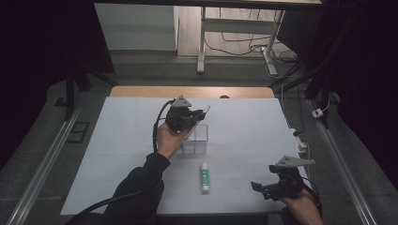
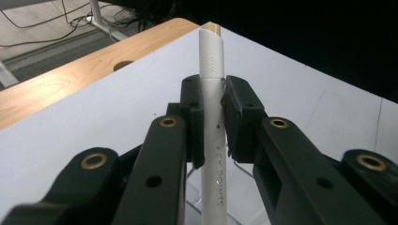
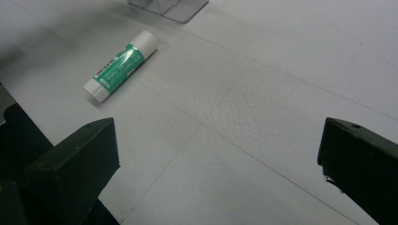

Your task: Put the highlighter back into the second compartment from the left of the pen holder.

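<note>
L gripper (image 1: 196, 114) is being held above the clear plastic box (image 1: 197, 138) at mid table, jaws clamped on a white pen (image 2: 212, 117); the pen is being gripped at mid-barrel, cap end sticking out past the tips. R gripper (image 1: 261, 187) is being held low near the table's (image 1: 117, 140) front right edge, jaws wide apart w/ nothing between. A green-and-white glue stick (image 1: 204, 177) is lying between box & R gripper, well apart from both.
</note>
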Demonstrator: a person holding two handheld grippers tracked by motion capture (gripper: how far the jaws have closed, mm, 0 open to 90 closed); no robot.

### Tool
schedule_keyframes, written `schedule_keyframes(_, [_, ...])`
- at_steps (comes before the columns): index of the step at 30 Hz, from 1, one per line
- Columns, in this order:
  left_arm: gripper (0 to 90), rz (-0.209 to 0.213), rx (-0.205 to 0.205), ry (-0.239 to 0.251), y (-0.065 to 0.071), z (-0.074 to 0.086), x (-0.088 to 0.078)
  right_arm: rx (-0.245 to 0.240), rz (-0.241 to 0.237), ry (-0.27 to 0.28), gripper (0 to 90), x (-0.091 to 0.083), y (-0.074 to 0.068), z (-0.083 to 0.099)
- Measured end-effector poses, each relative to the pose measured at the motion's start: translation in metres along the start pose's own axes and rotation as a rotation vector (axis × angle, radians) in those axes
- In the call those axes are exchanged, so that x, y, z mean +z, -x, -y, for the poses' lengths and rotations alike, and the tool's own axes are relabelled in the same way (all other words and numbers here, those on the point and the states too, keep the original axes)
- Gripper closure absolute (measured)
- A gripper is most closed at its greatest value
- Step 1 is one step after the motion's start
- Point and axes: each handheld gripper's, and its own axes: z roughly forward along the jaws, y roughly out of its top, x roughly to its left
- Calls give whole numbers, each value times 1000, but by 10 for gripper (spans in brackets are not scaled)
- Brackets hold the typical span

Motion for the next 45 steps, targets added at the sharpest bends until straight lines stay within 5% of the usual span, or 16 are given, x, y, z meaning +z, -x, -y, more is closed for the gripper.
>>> schedule_keyframes(21, [720, -58, 34, -78, 1, 6, -6, 0, -1, -3, 0, 0, 0, 0])
schedule_keyframes(34, [556, -52, 63, -81, 2, 5, -29, 1, -2, -5, 0, 1, 0, 0])
schedule_keyframes(45, [373, -27, 39, -93, 6, 14, -54, -1, 3, -7, 0, 1, -1, 0])
